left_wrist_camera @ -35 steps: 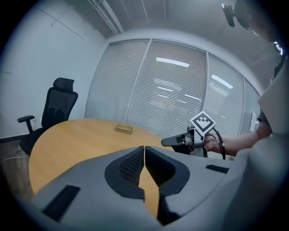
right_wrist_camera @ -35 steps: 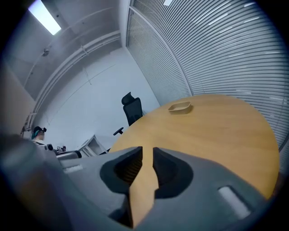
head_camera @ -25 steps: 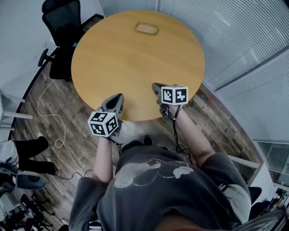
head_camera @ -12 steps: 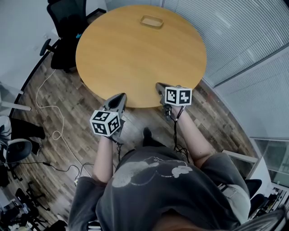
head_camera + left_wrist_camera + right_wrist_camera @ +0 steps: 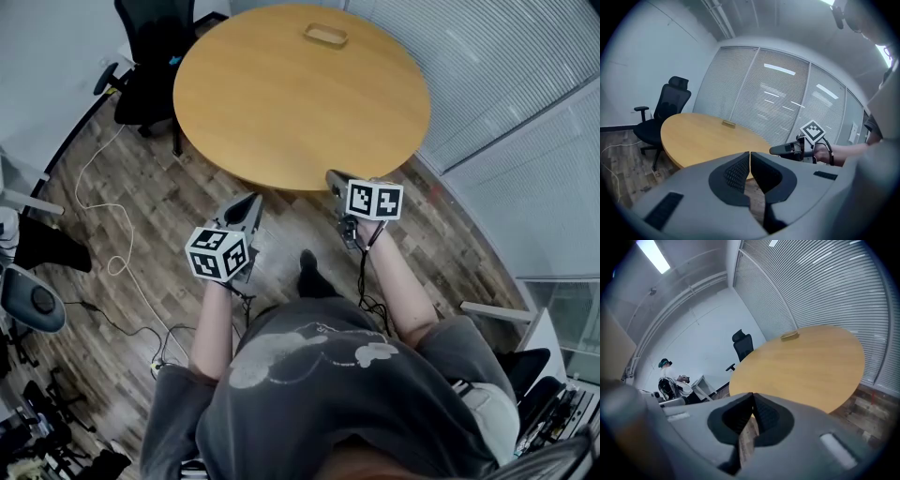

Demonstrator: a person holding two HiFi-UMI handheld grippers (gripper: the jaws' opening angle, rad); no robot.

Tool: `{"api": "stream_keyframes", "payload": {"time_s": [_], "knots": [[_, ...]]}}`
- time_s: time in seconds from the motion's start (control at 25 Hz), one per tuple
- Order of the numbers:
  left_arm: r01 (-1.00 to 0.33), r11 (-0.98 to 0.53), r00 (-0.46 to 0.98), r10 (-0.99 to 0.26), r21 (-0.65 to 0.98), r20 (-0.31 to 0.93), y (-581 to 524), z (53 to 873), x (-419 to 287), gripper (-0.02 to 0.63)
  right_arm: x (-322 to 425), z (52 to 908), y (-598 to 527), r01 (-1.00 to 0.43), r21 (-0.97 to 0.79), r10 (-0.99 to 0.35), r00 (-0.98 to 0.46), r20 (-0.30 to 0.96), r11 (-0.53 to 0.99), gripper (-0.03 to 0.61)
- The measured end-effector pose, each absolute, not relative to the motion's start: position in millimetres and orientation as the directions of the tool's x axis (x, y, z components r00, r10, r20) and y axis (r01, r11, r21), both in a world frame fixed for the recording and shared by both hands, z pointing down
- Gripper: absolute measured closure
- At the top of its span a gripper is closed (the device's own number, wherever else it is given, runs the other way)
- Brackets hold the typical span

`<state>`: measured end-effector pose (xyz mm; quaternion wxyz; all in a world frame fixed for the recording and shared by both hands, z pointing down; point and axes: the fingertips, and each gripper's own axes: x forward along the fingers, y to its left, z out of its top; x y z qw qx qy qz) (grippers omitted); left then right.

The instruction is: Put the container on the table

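Grey moulded plastic is forming both tools, and each pair of black ribbed pads is pressing together on nothing. The left gripper [image 5: 251,199] and the right gripper [image 5: 330,176] are hovering over the plank floor [image 5: 141,202], just short of the near edge of the round, smooth, honey-coloured table [image 5: 300,103]. Beyond them the container [image 5: 325,36], a shallow tan tray with rounded corners, is already sitting on the tabletop by the far rim, well apart from both. It is lying almost straight ahead of the right gripper, the nearer one, and its long axis is running crosswise to that reach.
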<state>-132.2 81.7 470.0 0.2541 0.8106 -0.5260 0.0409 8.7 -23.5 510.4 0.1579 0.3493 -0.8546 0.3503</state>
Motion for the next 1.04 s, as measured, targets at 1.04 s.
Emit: {"api": "stream_keyframes", "payload": {"time_s": [1.04], "knots": [[-0.881, -0.324, 0.432, -0.848, 0.344, 0.307, 278.7, 490.1, -124.8, 0.612, 18.6, 522.6, 179.4, -0.678, -0.427, -0.463, -0.727, 0.506, 0.598, 0.58]]}}
